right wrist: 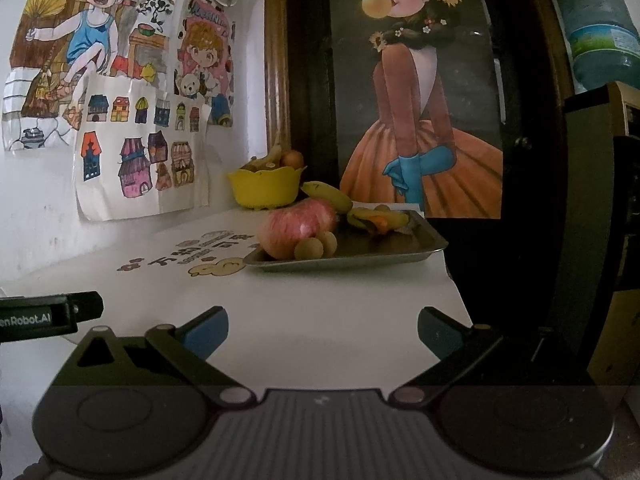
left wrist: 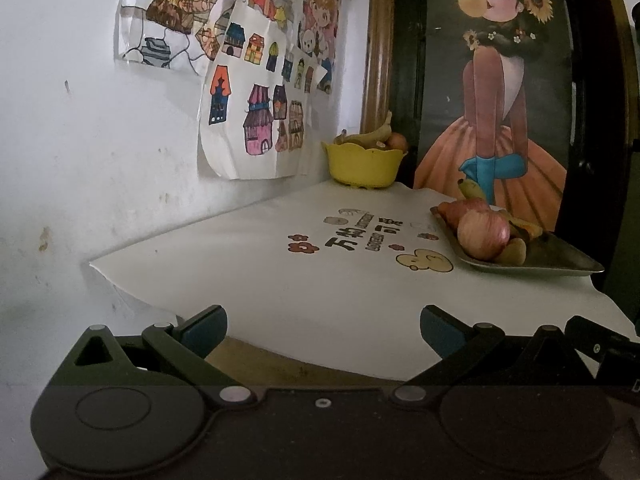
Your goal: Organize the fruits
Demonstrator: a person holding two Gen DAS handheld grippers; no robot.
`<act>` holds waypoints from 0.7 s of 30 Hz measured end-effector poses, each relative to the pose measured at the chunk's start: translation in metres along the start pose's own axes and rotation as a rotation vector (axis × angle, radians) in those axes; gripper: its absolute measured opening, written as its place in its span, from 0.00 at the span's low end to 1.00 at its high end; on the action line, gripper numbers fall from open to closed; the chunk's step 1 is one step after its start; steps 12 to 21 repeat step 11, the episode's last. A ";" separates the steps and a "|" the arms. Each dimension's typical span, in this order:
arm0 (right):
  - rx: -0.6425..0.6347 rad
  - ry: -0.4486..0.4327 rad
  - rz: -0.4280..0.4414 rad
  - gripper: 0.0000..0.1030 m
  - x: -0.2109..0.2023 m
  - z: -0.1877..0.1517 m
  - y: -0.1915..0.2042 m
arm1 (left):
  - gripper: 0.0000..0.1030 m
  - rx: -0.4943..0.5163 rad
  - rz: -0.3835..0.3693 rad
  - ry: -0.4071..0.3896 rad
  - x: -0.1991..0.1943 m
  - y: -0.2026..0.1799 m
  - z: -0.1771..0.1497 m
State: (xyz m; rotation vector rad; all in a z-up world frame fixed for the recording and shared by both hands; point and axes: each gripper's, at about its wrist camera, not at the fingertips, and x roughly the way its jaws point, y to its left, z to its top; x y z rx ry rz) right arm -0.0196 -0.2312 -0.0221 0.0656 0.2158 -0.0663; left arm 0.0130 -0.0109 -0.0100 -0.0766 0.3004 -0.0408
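Bottle (right wrist: pixel 596 24) appears in right wrist view only.

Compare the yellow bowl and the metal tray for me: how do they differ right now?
The bowl is deep, yellow and scallop-rimmed; the tray is flat, grey metal and rectangular. The bowl stands at the back by the wall; the tray lies nearer, at the table's right edge. In the bowl only fruit tops show; on the tray the apple, banana and small round fruits lie fully exposed. Both hold fruit and rest on the white table.
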 end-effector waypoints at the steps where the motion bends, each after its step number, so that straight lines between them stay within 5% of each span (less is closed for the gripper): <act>1: 0.000 0.000 0.000 1.00 0.000 0.000 0.000 | 0.99 0.000 0.000 0.000 -0.001 0.000 0.000; 21: -0.005 0.006 0.010 1.00 0.001 0.000 0.003 | 0.99 0.000 0.001 0.002 0.001 0.000 0.000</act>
